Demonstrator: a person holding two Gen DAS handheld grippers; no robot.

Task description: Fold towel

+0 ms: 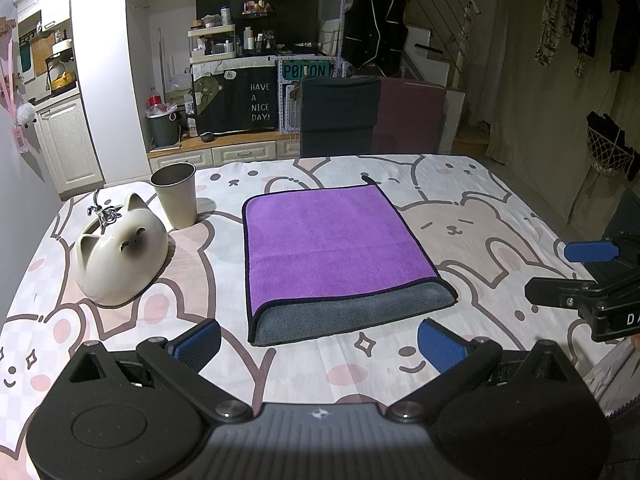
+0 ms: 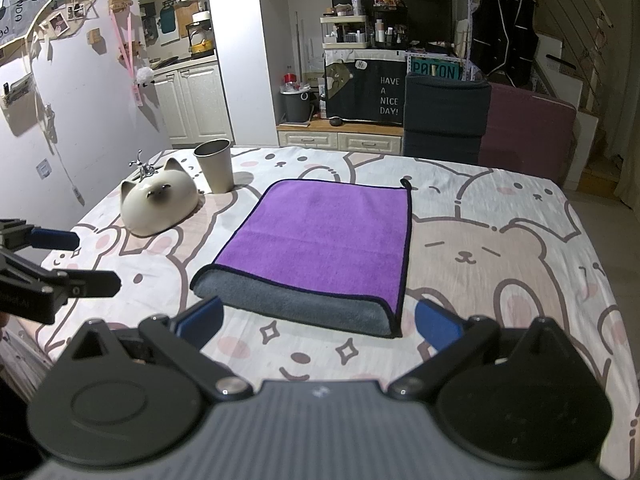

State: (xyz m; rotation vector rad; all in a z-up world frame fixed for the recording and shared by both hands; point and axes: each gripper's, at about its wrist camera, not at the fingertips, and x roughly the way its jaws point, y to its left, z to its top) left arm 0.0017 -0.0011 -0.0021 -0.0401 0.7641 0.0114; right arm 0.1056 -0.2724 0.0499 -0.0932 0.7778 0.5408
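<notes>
You've got 1 folded towel (image 1: 336, 248), 1 cup (image 1: 176, 194), 1 cat bowl (image 1: 120, 260); both grippers, left (image 1: 318, 338) & right (image 2: 320, 320), released; only right cam shows wall photos (image 2: 60, 20).

Your folded towel (image 1: 336, 256) lies flat at the middle of the desk (image 1: 500, 224), its lower layer jutting out along the near edge. To its left sits a cat-shaped bowl (image 1: 120, 256), with a cup (image 1: 176, 194) standing just behind the bowl. Your left hand-held gripper (image 1: 318, 346) hovers before the towel's near edge, the right hand-held gripper (image 2: 320, 326) alongside it. A chair (image 1: 340, 116) stands behind the desk.
</notes>
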